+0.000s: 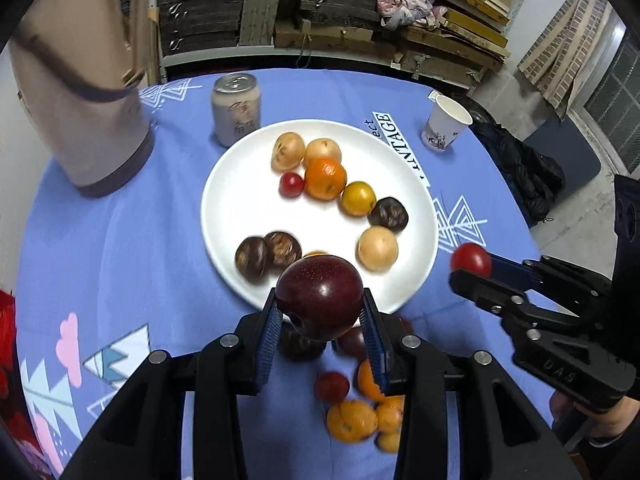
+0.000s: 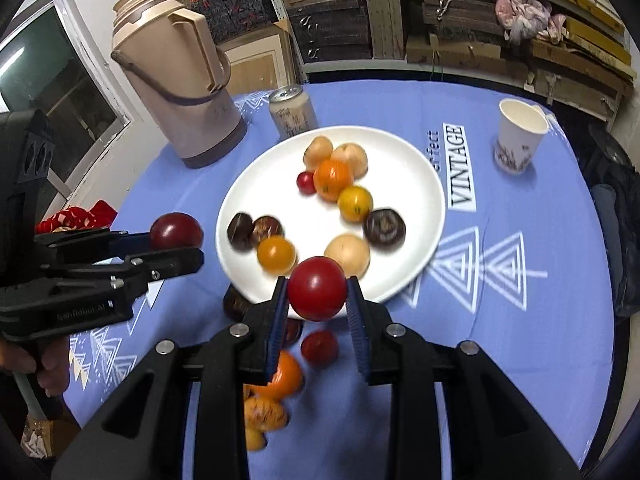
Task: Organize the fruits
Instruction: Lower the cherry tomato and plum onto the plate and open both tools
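Both grippers were loaded: left gripper [image 1: 320,312] jaws clamped on a dark red apple [image 1: 320,298], right gripper [image 2: 317,308] on a small red tomato [image 2: 317,288], both hovering by the white plate [image 1: 224,216]. I'd aim for bare spots and release low so nothing rolls.

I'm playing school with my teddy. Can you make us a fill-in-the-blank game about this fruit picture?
1. The left tongs hold a dark red ____.
2. The right tongs hold a small red ____.
3. Most fruits lie on a white ____.
4. The paper cup stands on a ____ tablecloth.

Missing words: apple; tomato; plate; blue
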`<move>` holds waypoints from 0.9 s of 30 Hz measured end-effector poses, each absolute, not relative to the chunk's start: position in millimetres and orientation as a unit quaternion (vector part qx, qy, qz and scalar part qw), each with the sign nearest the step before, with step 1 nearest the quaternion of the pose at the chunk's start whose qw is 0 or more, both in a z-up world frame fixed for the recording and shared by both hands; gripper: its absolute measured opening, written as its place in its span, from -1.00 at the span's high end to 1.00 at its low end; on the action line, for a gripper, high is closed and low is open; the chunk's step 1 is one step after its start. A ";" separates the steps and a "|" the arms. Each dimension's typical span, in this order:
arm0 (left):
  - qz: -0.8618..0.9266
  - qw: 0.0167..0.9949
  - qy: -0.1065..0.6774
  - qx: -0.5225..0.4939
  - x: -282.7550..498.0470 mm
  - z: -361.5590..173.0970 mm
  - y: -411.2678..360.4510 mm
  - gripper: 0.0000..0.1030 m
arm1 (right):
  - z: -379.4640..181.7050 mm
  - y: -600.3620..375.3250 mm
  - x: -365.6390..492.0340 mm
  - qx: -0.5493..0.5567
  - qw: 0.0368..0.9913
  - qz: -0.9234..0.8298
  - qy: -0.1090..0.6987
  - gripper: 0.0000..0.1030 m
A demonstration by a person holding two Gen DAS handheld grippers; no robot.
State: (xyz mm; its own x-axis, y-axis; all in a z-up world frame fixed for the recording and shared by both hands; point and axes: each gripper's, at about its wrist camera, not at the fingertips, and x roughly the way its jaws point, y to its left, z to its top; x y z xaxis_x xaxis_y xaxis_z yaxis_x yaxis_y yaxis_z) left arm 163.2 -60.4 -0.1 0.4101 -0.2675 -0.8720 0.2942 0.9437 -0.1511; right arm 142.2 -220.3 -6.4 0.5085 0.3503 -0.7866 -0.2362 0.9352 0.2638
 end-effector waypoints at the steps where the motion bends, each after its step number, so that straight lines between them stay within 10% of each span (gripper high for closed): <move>1: -0.167 0.839 0.518 0.013 167.9 -2.3 -62.6 0.24 | -8.8 -219.6 147.4 0.063 0.866 0.167 0.467 0.45; 20: -0.139 0.821 0.554 0.000 226.8 -48.6 -65.9 0.22 | -59.6 -201.0 216.4 0.066 0.850 0.152 0.500 0.42; 27: -0.126 0.831 0.542 -0.012 222.8 -37.0 -57.3 -0.16 | -53.0 -209.3 207.7 0.080 0.854 0.150 0.491 0.31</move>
